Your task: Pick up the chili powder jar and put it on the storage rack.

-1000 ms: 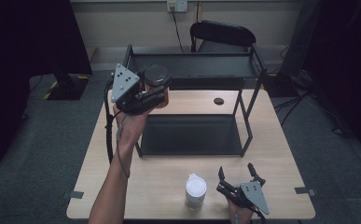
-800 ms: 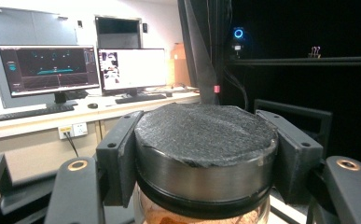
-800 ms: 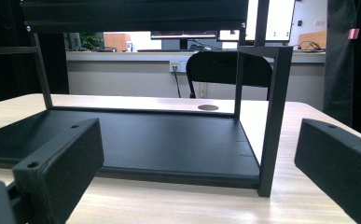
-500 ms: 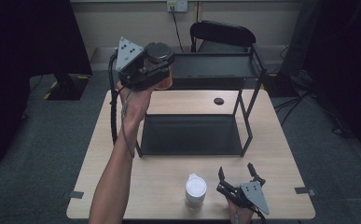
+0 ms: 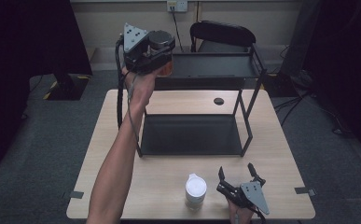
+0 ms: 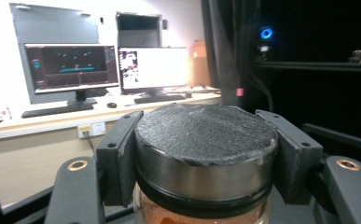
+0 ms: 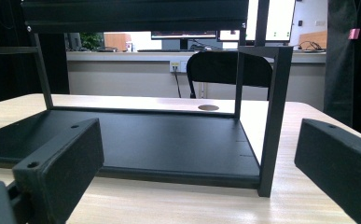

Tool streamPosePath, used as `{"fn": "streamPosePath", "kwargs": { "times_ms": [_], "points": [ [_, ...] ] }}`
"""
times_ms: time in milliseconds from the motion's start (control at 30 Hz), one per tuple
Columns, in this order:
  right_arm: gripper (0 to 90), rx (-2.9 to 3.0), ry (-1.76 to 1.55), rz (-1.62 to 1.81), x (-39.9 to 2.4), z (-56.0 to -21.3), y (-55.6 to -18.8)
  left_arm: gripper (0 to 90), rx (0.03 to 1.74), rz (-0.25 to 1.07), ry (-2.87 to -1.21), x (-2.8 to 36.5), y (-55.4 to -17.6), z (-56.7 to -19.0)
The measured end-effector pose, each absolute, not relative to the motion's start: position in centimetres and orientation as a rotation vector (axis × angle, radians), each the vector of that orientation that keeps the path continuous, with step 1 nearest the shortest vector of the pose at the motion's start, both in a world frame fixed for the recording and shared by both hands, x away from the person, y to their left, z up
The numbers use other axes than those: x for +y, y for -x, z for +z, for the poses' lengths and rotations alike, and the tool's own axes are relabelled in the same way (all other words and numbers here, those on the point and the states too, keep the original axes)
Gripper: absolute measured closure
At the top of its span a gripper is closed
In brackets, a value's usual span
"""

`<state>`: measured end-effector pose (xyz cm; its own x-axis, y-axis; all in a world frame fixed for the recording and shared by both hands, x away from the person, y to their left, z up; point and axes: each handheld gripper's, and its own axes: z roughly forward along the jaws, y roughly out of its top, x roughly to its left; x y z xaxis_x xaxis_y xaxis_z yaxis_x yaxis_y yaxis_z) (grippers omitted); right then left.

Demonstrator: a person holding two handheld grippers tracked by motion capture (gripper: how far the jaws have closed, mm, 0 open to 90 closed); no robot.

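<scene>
My left gripper [image 5: 159,53] is shut on a glass jar [image 5: 162,41] with a dark round lid and orange-brown contents. It holds the jar upright in the air at the left end of the black rack's top shelf [image 5: 215,66]. In the left gripper view the jaws clamp the jar's lid [image 6: 206,133] from both sides. My right gripper [image 5: 236,169] rests open on the table near its front edge, with nothing between the jaws. It points at the rack's lower tray [image 7: 169,140].
A white lidded container [image 5: 196,189] stands on the wooden table [image 5: 281,154] just left of the right gripper. The two-tier black rack [image 5: 246,116] takes up the table's middle. A black chair [image 5: 222,35] stands behind it. A cable hole [image 5: 218,101] is in the tabletop.
The left hand has lifted the jar up and away from the person, from beside the rack's left post to the level of the top shelf. The right gripper has stayed still.
</scene>
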<state>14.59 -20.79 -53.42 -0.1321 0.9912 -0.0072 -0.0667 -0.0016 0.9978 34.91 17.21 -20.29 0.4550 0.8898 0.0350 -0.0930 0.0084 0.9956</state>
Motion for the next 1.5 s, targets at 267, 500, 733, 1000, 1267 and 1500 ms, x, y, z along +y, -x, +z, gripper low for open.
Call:
{"fn": "streamPosePath", "kwargs": {
  "times_ms": [267, 500, 733, 1000, 1267, 1500],
  "points": [
    [0.0, 1.256, -1.092, 1.334, -20.8, -53.4, -14.6, 35.3, 0.824, 0.883, -1.334, 16.8, -36.1, -21.0],
    [0.0, 1.255, -1.093, 1.333, -20.8, -53.4, -14.6, 35.2, 0.816, 0.892, -1.348, 16.6, -36.3, -21.0],
    [0.0, 1.255, -1.093, 1.333, -20.8, -53.4, -14.6, 35.0, 0.814, 0.902, -1.359, 16.5, -36.2, -20.9],
    [0.0, 1.255, -1.093, 1.333, -20.8, -53.4, -14.6, 31.8, 0.815, 0.899, -1.362, 16.5, -36.3, -20.8],
    [0.0, 1.255, -1.093, 1.333, -20.8, -53.4, -14.6, 6.5, 0.81, 0.891, -1.312, 16.8, -36.0, -21.1],
    [0.0, 1.255, -1.093, 1.333, -20.8, -53.4, -14.6, 0.0, 0.784, 0.865, -1.283, 17.4, -34.5, -21.5]
  ]
}}
